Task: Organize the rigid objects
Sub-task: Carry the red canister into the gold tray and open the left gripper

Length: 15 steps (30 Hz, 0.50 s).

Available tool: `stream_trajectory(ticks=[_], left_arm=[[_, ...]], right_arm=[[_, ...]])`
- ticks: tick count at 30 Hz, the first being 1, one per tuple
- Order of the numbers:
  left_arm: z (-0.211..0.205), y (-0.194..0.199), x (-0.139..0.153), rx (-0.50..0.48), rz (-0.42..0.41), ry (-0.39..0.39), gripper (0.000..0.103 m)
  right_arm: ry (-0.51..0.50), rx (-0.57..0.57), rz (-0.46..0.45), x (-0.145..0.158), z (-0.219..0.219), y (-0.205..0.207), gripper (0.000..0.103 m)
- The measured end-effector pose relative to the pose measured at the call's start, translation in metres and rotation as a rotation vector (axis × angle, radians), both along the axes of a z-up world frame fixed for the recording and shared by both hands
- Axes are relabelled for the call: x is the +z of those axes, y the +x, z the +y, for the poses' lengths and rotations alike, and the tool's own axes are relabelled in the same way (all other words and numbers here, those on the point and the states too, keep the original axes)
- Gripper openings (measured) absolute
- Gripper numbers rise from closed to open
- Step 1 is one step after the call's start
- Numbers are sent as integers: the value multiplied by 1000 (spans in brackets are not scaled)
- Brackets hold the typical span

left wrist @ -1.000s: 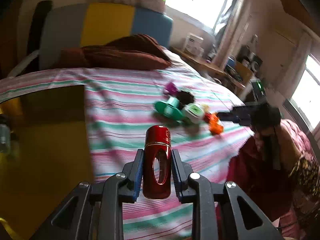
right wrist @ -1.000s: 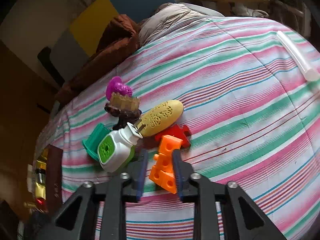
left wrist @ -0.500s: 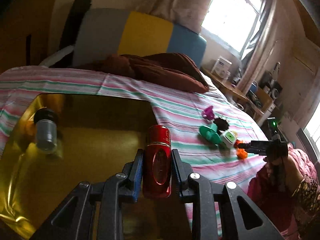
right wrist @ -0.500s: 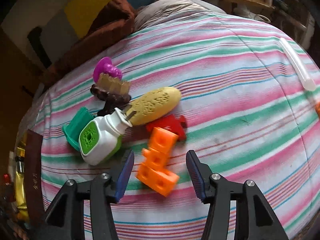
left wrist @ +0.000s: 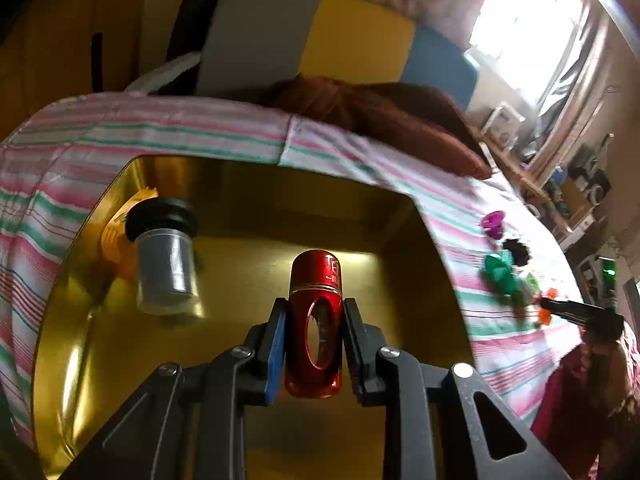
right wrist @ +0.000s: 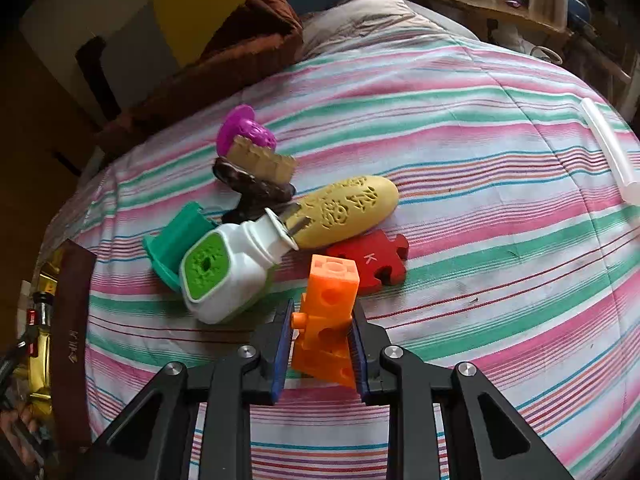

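Note:
My left gripper is shut on a red metal cylinder and holds it over the gold box on the striped bed. A grey cup with a black cap lies inside the box at the left. My right gripper is shut on an orange block piece on the bedspread. Just beyond it lie a red puzzle piece, a white and green bottle, a yellow oval, a teal piece, a brown comb piece and a purple toy.
A brown blanket and colored headboard lie at the bed's far end. A white tube rests at the bed's right edge. The gold box edge shows at the left of the right wrist view. Shelves stand beyond the bed.
My left gripper carried the red cylinder from over the bedspread to over the gold box. My right gripper opened, then shut on the orange block piece, which now stands more upright.

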<state>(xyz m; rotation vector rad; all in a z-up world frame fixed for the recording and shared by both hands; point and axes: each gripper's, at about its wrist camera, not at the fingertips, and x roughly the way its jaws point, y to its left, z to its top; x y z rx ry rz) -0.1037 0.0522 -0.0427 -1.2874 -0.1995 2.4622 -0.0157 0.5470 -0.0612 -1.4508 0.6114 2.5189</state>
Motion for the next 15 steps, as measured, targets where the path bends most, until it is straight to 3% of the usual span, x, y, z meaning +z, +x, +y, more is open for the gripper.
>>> stream_trajectory(ticks=[10, 15], left_arm=[[-14, -42, -17, 92, -80, -35, 26], [-25, -54, -24, 125, -127, 23, 28]], right_arm=[[-52, 45, 128, 21, -11, 4, 26], [-50, 72, 156, 24, -18, -5, 26]])
